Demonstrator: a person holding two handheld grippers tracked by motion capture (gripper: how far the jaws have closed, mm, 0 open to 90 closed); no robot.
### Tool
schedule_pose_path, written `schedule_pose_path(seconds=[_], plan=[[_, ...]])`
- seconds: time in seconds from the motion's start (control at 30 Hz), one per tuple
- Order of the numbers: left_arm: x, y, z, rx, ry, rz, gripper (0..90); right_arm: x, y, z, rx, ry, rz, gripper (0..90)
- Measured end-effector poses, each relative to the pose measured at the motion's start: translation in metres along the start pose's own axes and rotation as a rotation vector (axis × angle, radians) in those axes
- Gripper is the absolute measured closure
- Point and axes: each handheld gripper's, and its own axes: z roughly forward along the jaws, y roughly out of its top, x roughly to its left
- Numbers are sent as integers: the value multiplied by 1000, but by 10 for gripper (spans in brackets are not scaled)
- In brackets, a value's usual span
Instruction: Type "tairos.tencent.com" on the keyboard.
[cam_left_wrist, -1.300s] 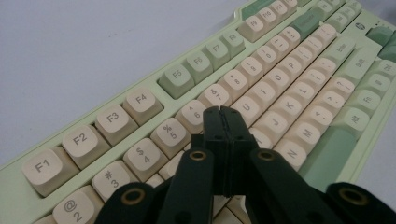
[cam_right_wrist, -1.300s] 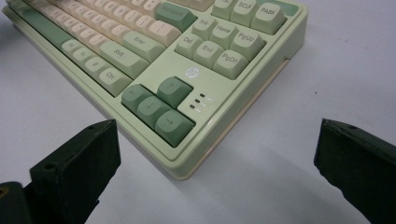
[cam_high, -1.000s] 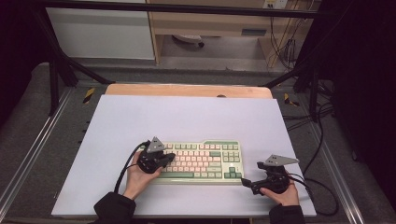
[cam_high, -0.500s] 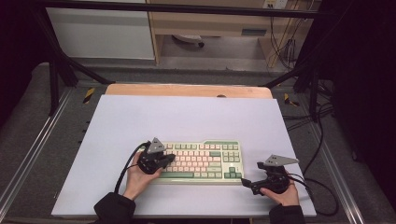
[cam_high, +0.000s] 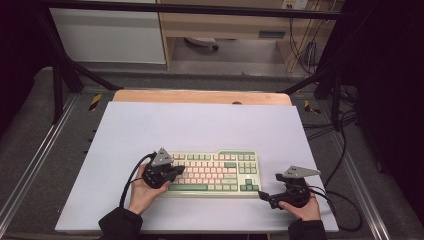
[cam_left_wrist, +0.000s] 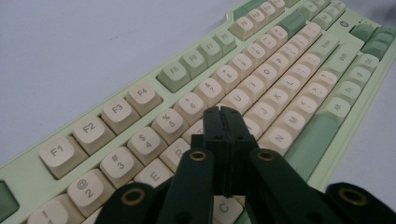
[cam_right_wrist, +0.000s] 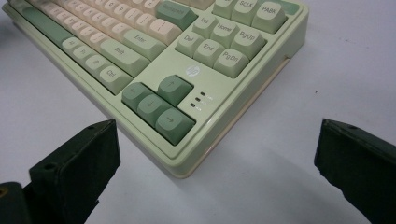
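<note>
Keyboard (cam_high: 215, 172): pale green case, cream and green keycaps, lying flat on the near half of the white table top (cam_high: 200, 125), long side parallel to the near edge, roughly centred between the two hands. Table top: white sheet with a strip of bare wood (cam_high: 200, 96) showing along its far edge; the whole far half is open surface, and wide bare margins run left and right of the keyboard, with a narrower band between its front edge and the near edge of the table. Left gripper (cam_high: 172, 172): held in the person's left hand (cam_high: 142, 192) over the keyboard's left end; in the left gripper view its jaws are pressed together with nothing between them, the tip (cam_left_wrist: 223, 114) poised over the cream letter keys around the number and top letter rows; contact with a keycap cannot be told. Right gripper (cam_high: 265, 196): held in the right hand (cam_high: 305, 207) on the bare table just off the keyboard's near right corner, jaws spread wide and holding nothing; in the right gripper view that corner (cam_right_wrist: 184, 170), with the arrow keys (cam_right_wrist: 156, 107), lies ahead between the two jaws, apart from both, with clear white surface to its right. Cables (cam_high: 131, 180) trail from each gripper toward the near edge.
</note>
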Motion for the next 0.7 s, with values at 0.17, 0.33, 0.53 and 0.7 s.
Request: schedule_pose_path(seconds=[0.17, 0.33, 0.53, 0.7], plan=[[2, -4, -8, -4, 3, 0, 896, 0, 0, 0, -3, -2, -3, 7], [3, -9, -15, -8, 6, 2, 896, 0, 0, 0, -2, -1, 0, 7], [6, -14, -21, -6, 13, -3, 896, 0, 0, 0, 0, 0, 1, 7], [8, -18, -25, -8, 17, -9, 896, 0, 0, 0, -1, 1, 4, 7]])
